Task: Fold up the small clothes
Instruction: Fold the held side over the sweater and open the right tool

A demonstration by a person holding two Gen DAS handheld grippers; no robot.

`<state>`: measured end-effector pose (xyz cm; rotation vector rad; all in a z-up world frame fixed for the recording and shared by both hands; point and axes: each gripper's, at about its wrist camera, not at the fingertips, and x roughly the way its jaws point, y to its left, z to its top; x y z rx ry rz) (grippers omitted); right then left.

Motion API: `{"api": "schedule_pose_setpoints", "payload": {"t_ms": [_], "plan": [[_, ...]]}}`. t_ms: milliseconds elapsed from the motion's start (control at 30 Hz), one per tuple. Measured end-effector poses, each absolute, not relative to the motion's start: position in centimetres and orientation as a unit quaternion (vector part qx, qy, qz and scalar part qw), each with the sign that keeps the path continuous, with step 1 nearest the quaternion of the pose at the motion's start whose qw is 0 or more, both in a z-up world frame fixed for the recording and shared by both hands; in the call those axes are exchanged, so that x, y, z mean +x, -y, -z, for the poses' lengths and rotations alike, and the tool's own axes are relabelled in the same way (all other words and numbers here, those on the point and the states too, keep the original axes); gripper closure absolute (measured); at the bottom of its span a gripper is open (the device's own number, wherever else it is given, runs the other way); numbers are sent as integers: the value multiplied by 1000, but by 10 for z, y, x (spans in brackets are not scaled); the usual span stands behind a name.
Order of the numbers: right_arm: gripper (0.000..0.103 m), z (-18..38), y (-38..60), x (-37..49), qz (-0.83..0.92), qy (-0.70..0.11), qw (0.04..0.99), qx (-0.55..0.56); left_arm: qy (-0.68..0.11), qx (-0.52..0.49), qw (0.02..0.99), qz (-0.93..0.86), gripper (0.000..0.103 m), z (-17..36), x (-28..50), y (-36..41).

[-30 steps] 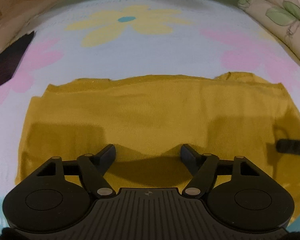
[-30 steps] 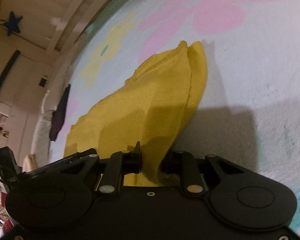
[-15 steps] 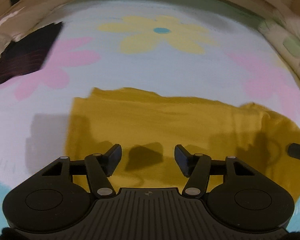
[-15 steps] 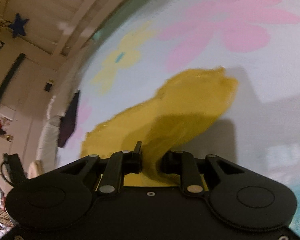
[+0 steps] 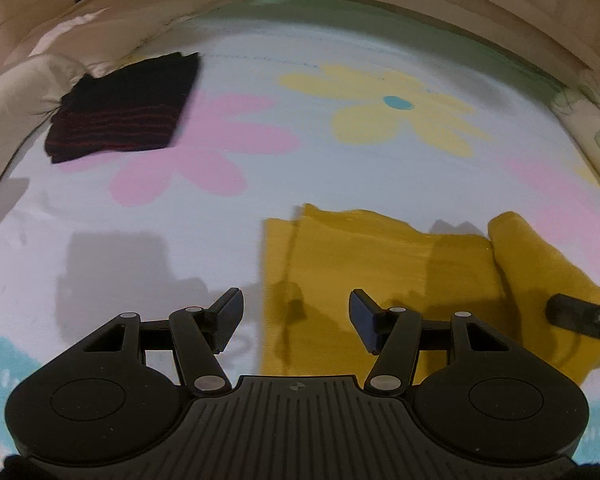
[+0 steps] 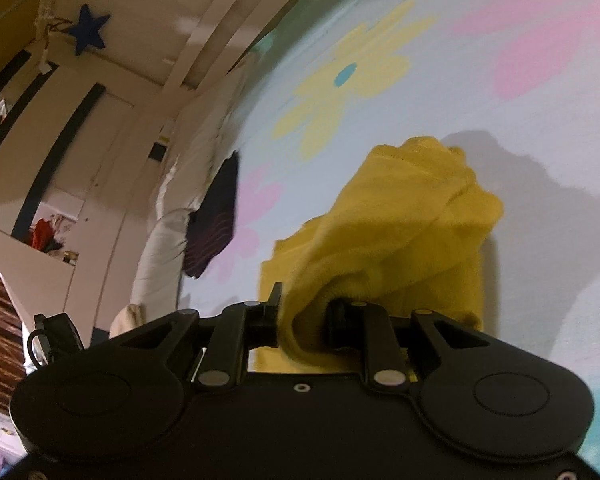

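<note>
Surface: pale blue bed cover, printed w/ pink & yellow flowers, teal band at near edge. Yellow garment is laid on it, rt side bunched & raised off cover. Dark folded garment w/ red stripes is set well apart, far left, beside a cream pillow.

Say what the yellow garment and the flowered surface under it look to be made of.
Yellow garment: soft knit, likely cotton jersey, matte; fine ribbed texture, and it bunches limply. Flowered bedspread: woven or fine-knit fabric with a printed pattern, matte; faint thread lines show, but the fibre is unclear.
</note>
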<state>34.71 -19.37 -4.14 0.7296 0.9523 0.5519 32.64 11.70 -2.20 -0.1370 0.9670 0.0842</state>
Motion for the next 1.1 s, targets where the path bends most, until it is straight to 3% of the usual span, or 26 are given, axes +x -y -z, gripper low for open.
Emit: {"api": "schedule_pose_setpoints", "payload": {"t_ms": [567,667,800,1100], "plan": [[72,57,121,341,-273,-474,799,252,-472,-100,874,-65,46,29,321,-167],[63,64,112,342,-267,-480,798,246,-474,-100,872,-64,46,30,319,-169],[32,64,100,341,-278,-481,798,231,-474,-101,872,-67,46,30,319,-174],[14,45,73,335,-310,-449,811,211,-467,-126,869,-109,46,28,317,-200]]}}
